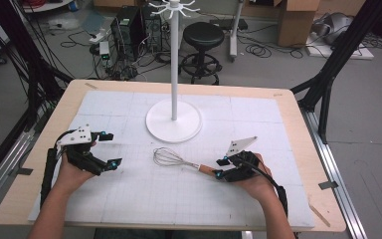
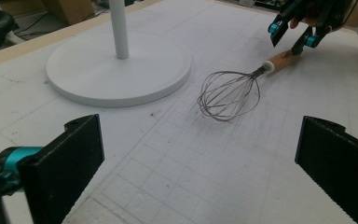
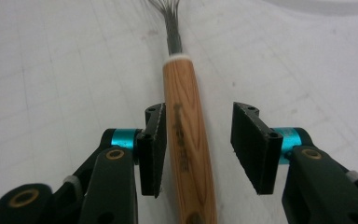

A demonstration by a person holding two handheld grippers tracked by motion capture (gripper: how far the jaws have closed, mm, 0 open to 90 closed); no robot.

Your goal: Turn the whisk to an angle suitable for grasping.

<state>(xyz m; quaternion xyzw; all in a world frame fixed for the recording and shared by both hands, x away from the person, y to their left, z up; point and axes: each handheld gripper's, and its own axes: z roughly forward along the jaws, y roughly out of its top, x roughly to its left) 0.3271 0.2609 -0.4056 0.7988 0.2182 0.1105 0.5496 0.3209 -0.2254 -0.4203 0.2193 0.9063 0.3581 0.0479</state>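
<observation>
Whisk (image 1: 175, 159) lies flat on white mat (image 1: 129, 199), just in front of stand (image 1: 173, 119) base. Right gripper (image 3: 198, 149) jaws apart, straddling wooden handle, left pad against it, right pad clear. Left gripper (image 1: 112, 149) wide open, off to the whisk's left

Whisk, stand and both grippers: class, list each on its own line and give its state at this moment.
Whisk: lying flat on the white mat, wooden handle between the right gripper's jaws, not yet clamped.
Stand: upright on its round base, hooks at the top bare.
Left gripper: open, holding nothing, apart from the whisk.
Right gripper: open, straddling the whisk handle.
</observation>
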